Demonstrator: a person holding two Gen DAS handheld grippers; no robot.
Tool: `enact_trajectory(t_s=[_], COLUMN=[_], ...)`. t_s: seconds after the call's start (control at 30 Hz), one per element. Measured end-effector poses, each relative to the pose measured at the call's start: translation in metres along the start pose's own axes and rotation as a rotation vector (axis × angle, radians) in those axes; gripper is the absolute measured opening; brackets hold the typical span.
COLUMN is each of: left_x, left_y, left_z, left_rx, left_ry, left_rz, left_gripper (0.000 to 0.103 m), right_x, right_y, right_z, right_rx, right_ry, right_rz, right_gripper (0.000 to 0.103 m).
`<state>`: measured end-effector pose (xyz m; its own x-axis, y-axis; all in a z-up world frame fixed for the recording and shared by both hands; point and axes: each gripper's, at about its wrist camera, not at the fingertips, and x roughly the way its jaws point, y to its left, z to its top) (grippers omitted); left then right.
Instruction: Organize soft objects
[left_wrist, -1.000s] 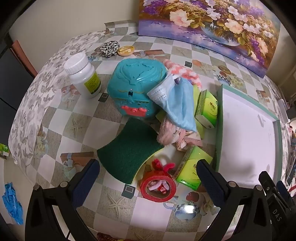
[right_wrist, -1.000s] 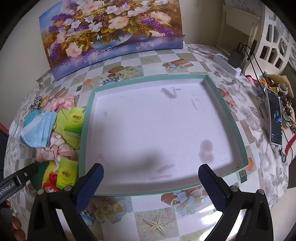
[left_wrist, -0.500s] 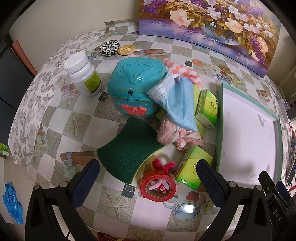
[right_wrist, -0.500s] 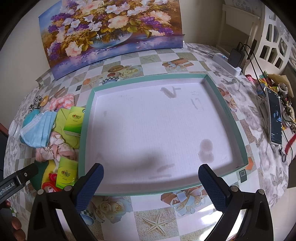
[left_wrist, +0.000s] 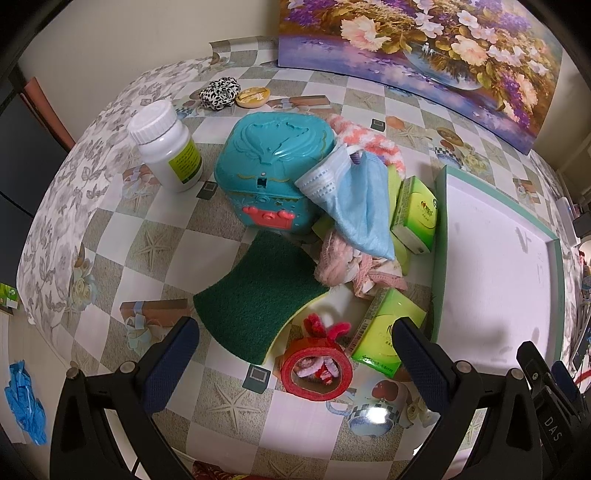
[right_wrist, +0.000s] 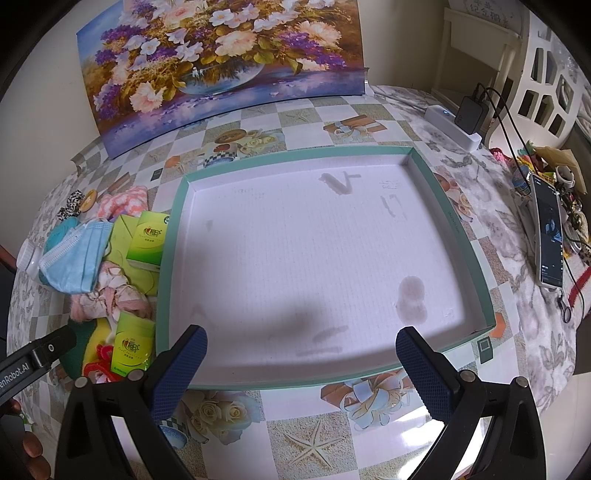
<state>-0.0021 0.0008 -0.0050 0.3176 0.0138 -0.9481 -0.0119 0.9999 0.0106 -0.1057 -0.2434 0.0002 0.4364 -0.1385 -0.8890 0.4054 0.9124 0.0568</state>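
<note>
A table under a checked oilcloth (right_wrist: 306, 435) printed with starfish and roses fills both views, with a large flower painting (right_wrist: 221, 59) propped against the cream wall at the top of the frame. At the right edge of the right wrist view sit a phone (right_wrist: 549, 236) and a charger (right_wrist: 469, 116). A shallow teal-rimmed tray (right_wrist: 168, 266) with a white floor occupies the centre. The soft objects lie heaped just left of it — blue face mask (left_wrist: 354, 206), pink cloth (left_wrist: 343, 262), green scouring sponge (left_wrist: 258, 299), two green tissue packs (left_wrist: 415, 214) — beside a teal plastic box (left_wrist: 269, 170) and a white bottle (left_wrist: 166, 147). The left gripper (left_wrist: 293, 354) and right gripper (right_wrist: 301, 363) both hang spread wide, holding nothing. Nothing has shifted since a second ago.
</note>
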Motion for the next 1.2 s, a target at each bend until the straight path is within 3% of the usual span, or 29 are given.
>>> enact_trajectory(t_s=[1.2], left_x=[0.0018], left_y=[0.0039], left_z=[-0.0058], left_rx=[-0.006], left_ry=[0.011], left_rz=[-0.001], left_gripper=[0.103], right_x=[0.0008], right_y=[-0.0016], right_z=[0.0003], right_rx=[-0.006], right_ry=[0.007], right_rz=[0.000], right_gripper=[0.103])
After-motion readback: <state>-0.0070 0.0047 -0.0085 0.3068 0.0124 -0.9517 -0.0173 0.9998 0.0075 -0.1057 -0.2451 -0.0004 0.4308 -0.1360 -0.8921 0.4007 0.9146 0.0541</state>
